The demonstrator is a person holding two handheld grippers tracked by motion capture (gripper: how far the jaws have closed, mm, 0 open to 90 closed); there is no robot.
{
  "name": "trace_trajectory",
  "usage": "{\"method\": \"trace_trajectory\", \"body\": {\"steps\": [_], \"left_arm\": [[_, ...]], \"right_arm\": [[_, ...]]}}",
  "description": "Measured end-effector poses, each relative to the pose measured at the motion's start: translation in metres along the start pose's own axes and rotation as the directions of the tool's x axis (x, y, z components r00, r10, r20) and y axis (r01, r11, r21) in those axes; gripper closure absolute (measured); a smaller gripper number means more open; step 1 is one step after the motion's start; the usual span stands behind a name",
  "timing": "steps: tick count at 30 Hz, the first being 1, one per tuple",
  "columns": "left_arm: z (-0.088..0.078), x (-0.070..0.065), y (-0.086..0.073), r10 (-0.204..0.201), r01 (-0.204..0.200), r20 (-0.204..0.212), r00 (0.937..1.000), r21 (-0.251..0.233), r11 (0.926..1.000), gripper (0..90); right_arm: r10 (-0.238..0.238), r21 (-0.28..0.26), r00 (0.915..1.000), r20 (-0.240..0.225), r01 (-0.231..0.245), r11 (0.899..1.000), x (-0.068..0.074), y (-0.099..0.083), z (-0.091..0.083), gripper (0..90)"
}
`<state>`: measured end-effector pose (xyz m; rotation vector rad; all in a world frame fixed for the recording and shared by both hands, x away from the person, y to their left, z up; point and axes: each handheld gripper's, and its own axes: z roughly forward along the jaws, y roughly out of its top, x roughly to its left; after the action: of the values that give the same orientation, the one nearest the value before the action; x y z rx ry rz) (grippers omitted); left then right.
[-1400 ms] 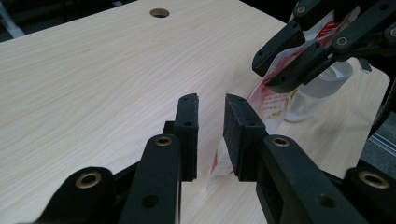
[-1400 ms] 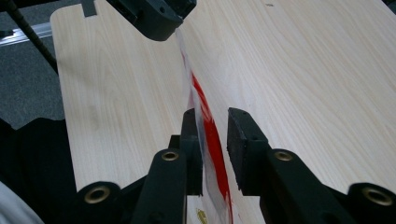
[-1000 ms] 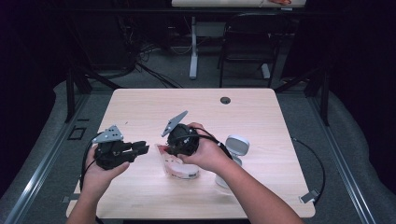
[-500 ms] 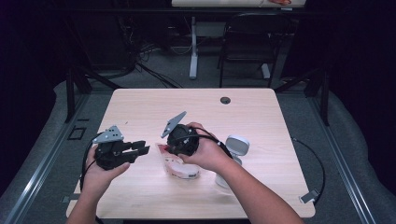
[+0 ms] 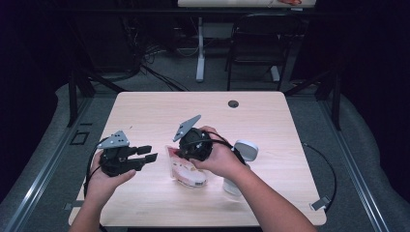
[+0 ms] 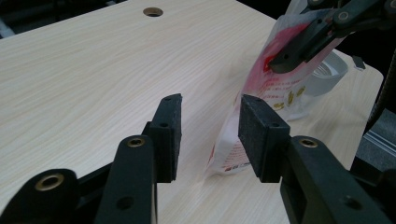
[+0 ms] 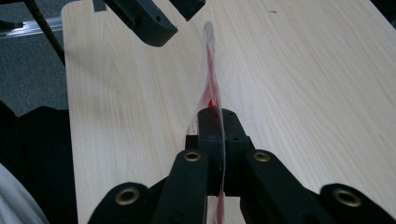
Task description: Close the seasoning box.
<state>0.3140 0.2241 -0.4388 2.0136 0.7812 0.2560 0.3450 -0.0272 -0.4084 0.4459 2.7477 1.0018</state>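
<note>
since the earlier frame our left gripper has been spreading its jaws — they now stand apart with nothing between the pads, just left of the bag. both hands have kept their places. our right gripper is clenched on the bag's top edge, holding the thin red-printed plastic upright, its lower end on the table near the middle. behind our right hand — to the right — stands a white cup.

Both grippers black — left gripper, right gripper; brass-ringed pivot holes, flat matte pads, grey three-cornered top plates, black cables trailing — forearms unsleeved.
</note>
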Motion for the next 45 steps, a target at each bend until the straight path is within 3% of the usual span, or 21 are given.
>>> {"method": "trace_trajectory", "body": {"steps": [8,18,28,34,42,45], "left_arm": [[0.003,-0.001,-0.001,0.003,-0.003,0.011,0.9999,0.001,1.0000,56.8],[0.010,-0.004,-0.003,0.035,-0.036,0.037,0.9987,0.007,0.9993,53.0],[0.020,-0.009,-0.005,0.071,-0.071,0.083,0.9940,-0.009,0.9975,47.0],[0.025,-0.011,-0.006,0.080,-0.080,0.089,0.9929,-0.005,0.9968,45.6],[0.034,-0.014,-0.010,0.062,-0.059,0.167,0.9840,-0.022,0.9980,45.9],[0.037,-0.014,-0.011,0.067,-0.065,0.175,0.9823,-0.014,0.9978,45.9]], "right_arm": [[0.008,-0.049,1.0000,-0.002,-0.008,0.999,0.002,-0.002,-0.013,89.7],[0.013,-0.089,0.9999,-0.008,-0.014,0.996,0.000,-0.006,-0.029,89.7],[-0.012,-0.112,0.9999,-0.003,0.011,0.994,-0.002,-0.004,-0.046,89.7],[-0.021,-0.120,0.9998,-0.002,0.020,0.993,-0.001,-0.003,-0.053,89.7],[-0.033,-0.129,0.9995,0.003,0.033,0.991,0.003,0.000,-0.059,89.7],[-0.038,-0.133,0.9993,0.004,0.039,0.990,0.004,0.001,-0.061,89.7]]}}
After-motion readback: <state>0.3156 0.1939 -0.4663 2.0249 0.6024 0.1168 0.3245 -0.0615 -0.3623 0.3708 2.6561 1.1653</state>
